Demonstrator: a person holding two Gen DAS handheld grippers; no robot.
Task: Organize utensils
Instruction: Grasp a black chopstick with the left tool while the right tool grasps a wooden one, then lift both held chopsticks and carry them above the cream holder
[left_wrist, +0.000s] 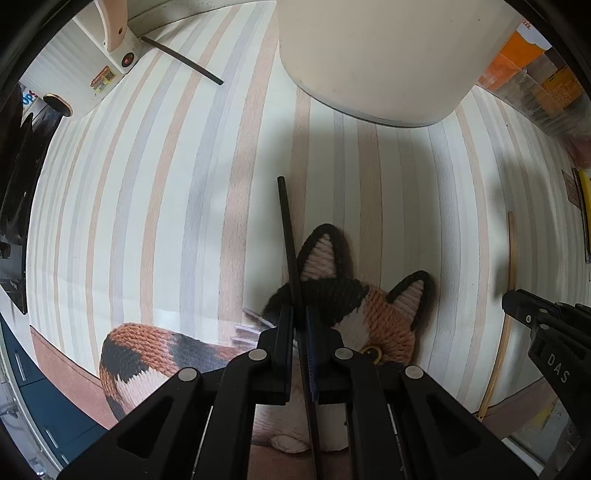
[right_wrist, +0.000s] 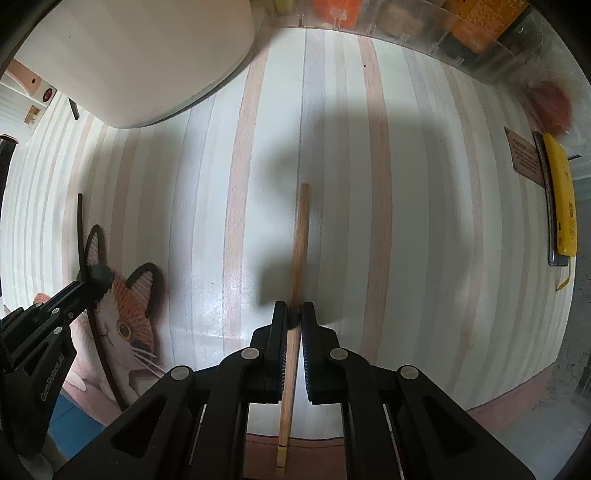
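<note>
My left gripper points down at the striped tablecloth and is shut on a black chopstick, which runs up between the jaws over a cat picture. My right gripper is shut on a wooden chopstick that lies along the stripes. A second black chopstick lies at the far left. A large white container stands just beyond both grippers. The right gripper with its wooden chopstick shows at the right edge of the left wrist view. The left gripper shows at the left of the right wrist view.
The knitted-look cat picture is part of the tablecloth. A clear organiser with orange packets stands at the back right. A yellow object lies along the right edge, and a white appliance stands at the far left.
</note>
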